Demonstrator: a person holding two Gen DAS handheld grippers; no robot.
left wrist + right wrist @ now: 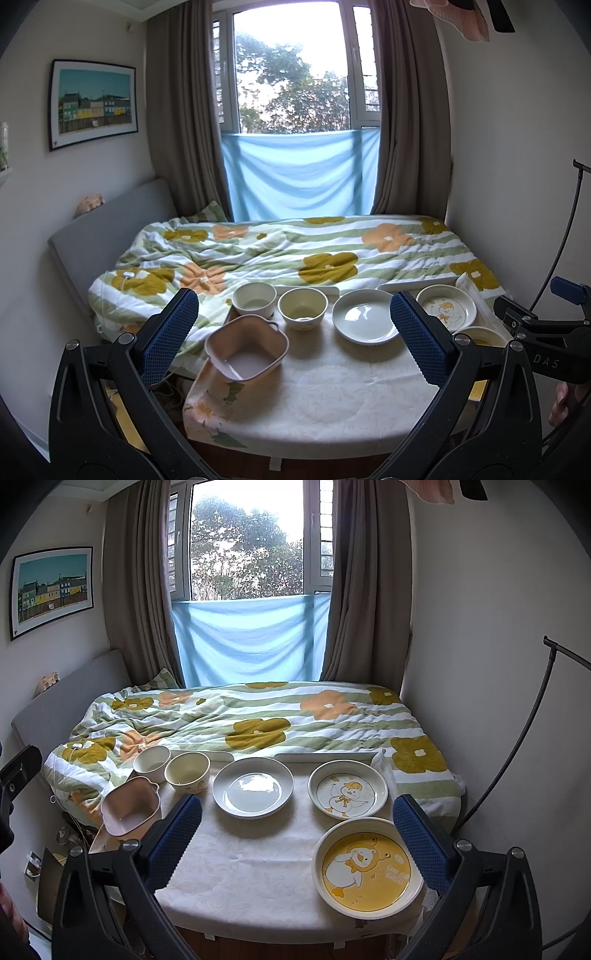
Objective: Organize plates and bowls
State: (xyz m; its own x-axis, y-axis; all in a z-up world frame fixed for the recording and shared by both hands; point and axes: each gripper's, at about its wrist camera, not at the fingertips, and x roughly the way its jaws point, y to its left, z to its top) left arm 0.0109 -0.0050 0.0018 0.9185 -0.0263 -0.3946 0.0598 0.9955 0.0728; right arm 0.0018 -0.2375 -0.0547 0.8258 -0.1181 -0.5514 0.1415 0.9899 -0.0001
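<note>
On the white-clothed table (pixel 325 398) stand a pink square bowl (pixel 246 347), a white bowl (pixel 254 298), a cream bowl (pixel 303 307), a plain white plate (pixel 364 320), a white duck plate (pixel 446 309) and a yellow duck plate (pixel 367 867). In the right wrist view they show as pink bowl (pixel 130 805), white bowl (pixel 151 763), cream bowl (pixel 187 772), plain plate (pixel 253 786) and white duck plate (pixel 347 794). My left gripper (pixel 291 339) is open and empty above the table's front. My right gripper (pixel 295 845) is open and empty, the yellow plate by its right finger.
A bed with a flowered quilt (pixel 295 251) lies right behind the table, below a curtained window (pixel 295 74). A wall stands at the right with a black lamp stand (pixel 532 731). The right gripper's body (pixel 546 332) shows at the right of the left wrist view.
</note>
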